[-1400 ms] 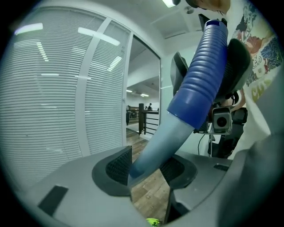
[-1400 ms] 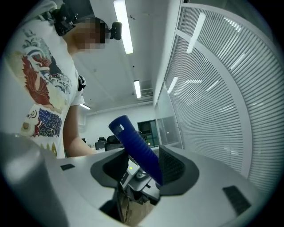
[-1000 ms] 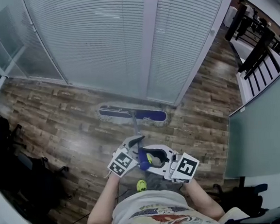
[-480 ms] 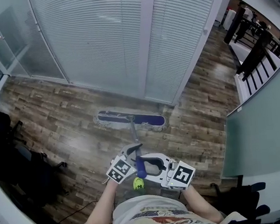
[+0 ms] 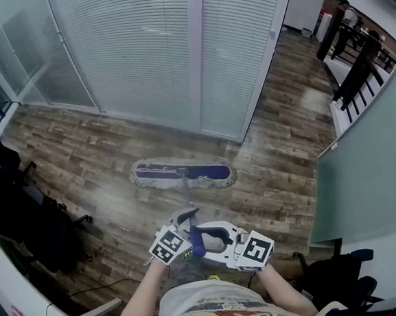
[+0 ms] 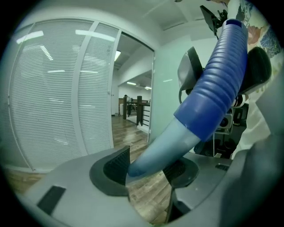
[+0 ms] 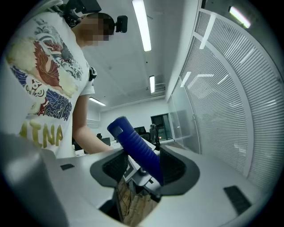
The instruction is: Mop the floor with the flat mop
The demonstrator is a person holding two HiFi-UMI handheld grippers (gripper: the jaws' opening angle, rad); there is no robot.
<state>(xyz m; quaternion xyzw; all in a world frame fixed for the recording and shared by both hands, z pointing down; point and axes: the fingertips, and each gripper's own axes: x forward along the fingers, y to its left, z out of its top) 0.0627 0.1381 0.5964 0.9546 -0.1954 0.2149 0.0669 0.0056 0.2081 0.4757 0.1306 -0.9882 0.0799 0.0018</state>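
Okay, dark office chairs [image 5: 24, 217] sit well to the left of both tongs on the wood-plank floor [image 5: 81, 157]. The left tongs [image 5: 188, 214] are just left of the right tongs and further down the flat mop [image 5: 183, 173]. Their jaws are opening, with the mop's pale shaft [image 6: 162, 148] between the pads [image 6: 117, 166] and touching both in the left gripper view. The blue ribbed grip [image 6: 217, 84] runs up and away behind these tongs. The mop head [image 5: 151, 172] lies flat on the floor straight ahead of both tongs, well apart from them, and near the foot of the white blinds [image 5: 141, 55]. The shaft slopes from the mop head back to the tongs. The right tongs [image 5: 200, 235] point leftward across the person's front and are clamped at medium width on the blue ribbed grip, pads on either side, just below its top end. The person's printed shirt [image 7: 44, 80] is behind these tongs. A frosted glass partition [image 5: 371, 173] stands off to the right of the right tongs.
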